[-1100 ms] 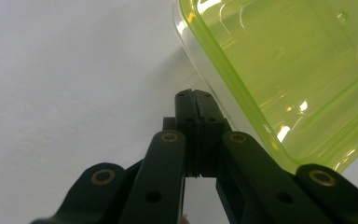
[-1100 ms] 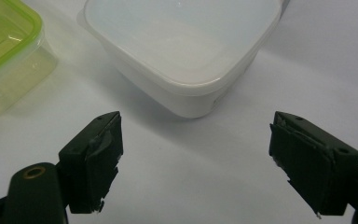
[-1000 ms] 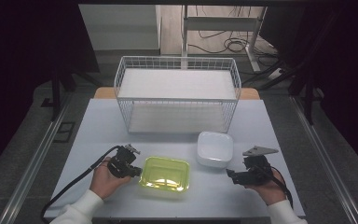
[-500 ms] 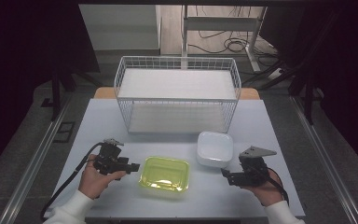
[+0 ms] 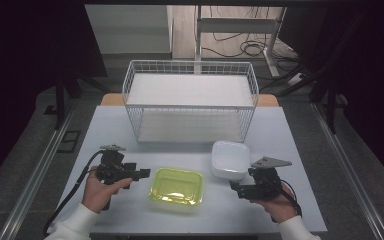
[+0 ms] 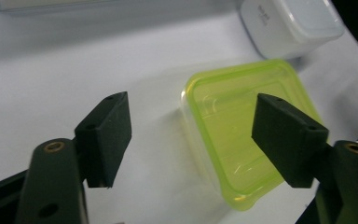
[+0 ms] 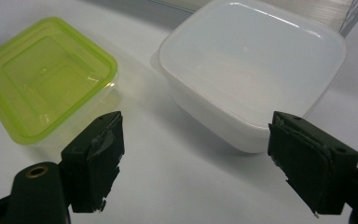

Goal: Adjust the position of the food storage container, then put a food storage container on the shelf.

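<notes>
Overhead, the green container (image 5: 176, 185) sits on the table (image 5: 300, 145) between the left gripper (image 5: 142, 174) and the right gripper (image 5: 235, 187), with a white container (image 5: 230, 159) just behind (nearer the wire basket (image 5: 190, 100)). Along the left gripper (image 6: 191, 135), jaws just opened wide, nothing between them, green container ahead. Along the right gripper (image 7: 196, 154), jaws spread and empty, white container (image 7: 251, 70) close ahead.
</notes>
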Demonstrator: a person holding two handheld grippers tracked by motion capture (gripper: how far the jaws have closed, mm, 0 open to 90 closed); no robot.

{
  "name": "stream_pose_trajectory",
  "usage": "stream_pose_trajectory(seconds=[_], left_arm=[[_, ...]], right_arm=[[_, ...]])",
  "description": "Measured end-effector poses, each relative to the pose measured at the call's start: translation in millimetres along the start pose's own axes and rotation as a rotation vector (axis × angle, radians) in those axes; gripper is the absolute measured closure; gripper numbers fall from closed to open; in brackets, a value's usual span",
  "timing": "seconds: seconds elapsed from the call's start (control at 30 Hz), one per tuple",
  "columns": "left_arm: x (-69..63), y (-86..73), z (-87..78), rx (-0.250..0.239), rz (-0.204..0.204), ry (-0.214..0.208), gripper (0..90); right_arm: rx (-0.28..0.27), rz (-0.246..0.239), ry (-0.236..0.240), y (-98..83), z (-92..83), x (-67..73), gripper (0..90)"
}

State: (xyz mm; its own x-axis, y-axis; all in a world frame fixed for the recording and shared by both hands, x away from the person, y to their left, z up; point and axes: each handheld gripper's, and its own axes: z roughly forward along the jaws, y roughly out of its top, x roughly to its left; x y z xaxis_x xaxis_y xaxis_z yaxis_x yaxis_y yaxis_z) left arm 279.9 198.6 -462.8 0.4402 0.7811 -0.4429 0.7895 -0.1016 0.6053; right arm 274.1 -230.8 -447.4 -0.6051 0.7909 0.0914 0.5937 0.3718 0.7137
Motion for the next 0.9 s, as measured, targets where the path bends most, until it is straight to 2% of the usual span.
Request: stream_pose_trajectory(seconds=[0.07,0.23,0.33,0.5,0.67,0.9], left_arm=[[0.3,-0.3,-0.7,-0.012,-0.021,-0.01,27.5],[0.8,-1.6,-1.7,-0.033,-0.058,-0.004,25.8],[-0.7,-3.1,-0.8,-0.029,-0.065,-0.017,25.6],[-5.8,-7.1,3.5,-0.007,-0.079,-0.038,25.3],[-6.1,-8.2,9.1,0.017,-0.094,-0.057,25.4],[-5.5,-8.3,18.7,0.042,-0.114,-0.099,27.2]], right_arm=[[0.002,-0.001,-0.002,-0.3,0.8,0.5,18.5],[0.012,-0.009,0.008,-0.3,3.8,4.3,18.5],[0.0,-0.007,0.016,0.6,5.2,9.4,19.6],[-0.019,0.033,0.07,5.1,10.0,21.9,21.6],[0.017,0.075,0.132,9.7,22.2,34.8,22.8],[0.05,0.113,0.172,8.9,32.9,42.6,26.4]])
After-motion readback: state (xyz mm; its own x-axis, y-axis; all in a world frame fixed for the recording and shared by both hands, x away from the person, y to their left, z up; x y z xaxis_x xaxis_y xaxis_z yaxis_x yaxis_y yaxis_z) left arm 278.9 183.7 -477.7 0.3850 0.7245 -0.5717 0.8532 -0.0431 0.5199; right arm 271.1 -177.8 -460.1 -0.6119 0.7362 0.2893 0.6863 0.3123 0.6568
